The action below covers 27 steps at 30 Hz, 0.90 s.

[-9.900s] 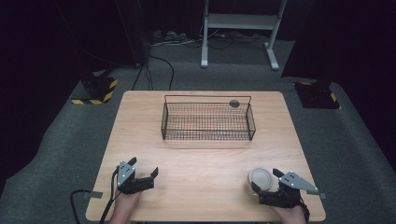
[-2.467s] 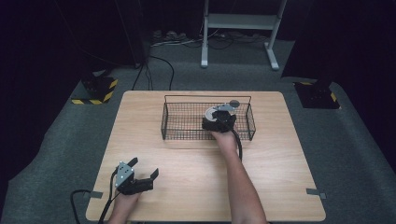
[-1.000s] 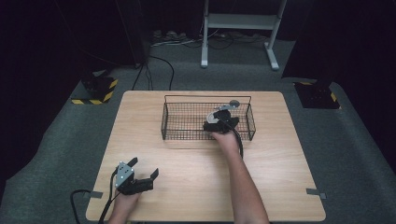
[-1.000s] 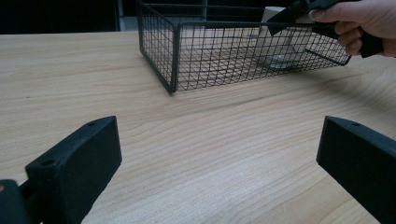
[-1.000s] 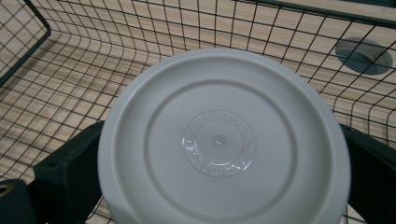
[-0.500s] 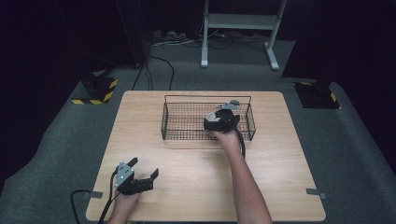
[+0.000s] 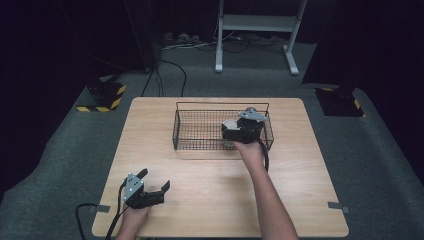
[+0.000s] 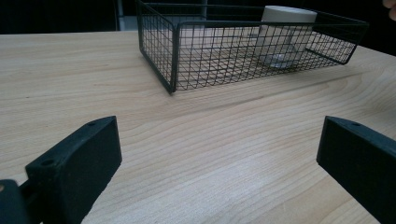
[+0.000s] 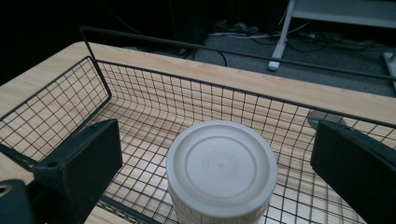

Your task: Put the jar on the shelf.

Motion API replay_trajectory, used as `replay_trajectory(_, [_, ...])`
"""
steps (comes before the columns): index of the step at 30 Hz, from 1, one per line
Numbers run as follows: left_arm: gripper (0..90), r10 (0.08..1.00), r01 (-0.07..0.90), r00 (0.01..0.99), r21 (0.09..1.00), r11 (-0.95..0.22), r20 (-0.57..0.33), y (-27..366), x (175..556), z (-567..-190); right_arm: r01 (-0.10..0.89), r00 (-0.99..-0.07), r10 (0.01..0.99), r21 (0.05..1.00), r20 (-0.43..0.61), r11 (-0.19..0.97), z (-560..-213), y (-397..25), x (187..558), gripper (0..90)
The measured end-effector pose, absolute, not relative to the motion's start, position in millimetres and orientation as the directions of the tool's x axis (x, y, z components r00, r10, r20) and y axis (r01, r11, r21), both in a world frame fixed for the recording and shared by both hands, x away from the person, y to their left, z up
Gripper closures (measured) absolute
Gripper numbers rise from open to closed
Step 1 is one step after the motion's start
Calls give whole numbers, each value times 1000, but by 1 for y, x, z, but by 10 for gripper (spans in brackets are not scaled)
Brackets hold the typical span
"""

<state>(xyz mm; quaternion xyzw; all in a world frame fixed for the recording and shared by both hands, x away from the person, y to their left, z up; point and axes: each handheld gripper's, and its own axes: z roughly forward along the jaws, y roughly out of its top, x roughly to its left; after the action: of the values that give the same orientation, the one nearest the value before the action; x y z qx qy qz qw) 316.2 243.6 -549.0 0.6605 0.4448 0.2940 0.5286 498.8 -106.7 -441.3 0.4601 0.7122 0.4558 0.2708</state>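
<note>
So there's 1 table with 1 wire basket and 1 white tub standing upright inside it, right between the right gripper's wide-apart jaws, untouched. 2 grippers total; the left gripper sits well away, also wide.

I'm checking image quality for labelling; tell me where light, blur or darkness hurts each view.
High view: the table is evenly lit, surroundings nearly black, the right gripper small and soft. Left gripper view: the basket is fairly sharp, the left gripper jaws slightly soft, no glare on the wood. Right gripper view: the white lid is sharp, the background floor dim.
</note>
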Motion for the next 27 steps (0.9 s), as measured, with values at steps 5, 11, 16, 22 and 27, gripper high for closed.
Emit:
replay_trajectory(5, [3,899,278,430,960,-43,-84,243,316,-549,375,-434,901,915,31,149,-437,-117,484,19])
replay_trajectory(11, [3,900,278,429,960,-43,-84,243,316,-549,353,-436,899,926,37,133,-438,-131,467,16])
replay_trajectory(16, [3,900,279,428,960,-40,-87,244,317,-549,345,-438,895,935,86,79,-444,-147,454,0])
replay_trajectory(22, [3,901,283,425,959,-38,-90,244,317,-549,317,-445,889,947,106,46,-450,-167,437,0])
replay_trajectory(27, [3,901,282,425,959,-40,-88,243,317,-549,295,-457,884,954,96,49,-451,-174,426,0])
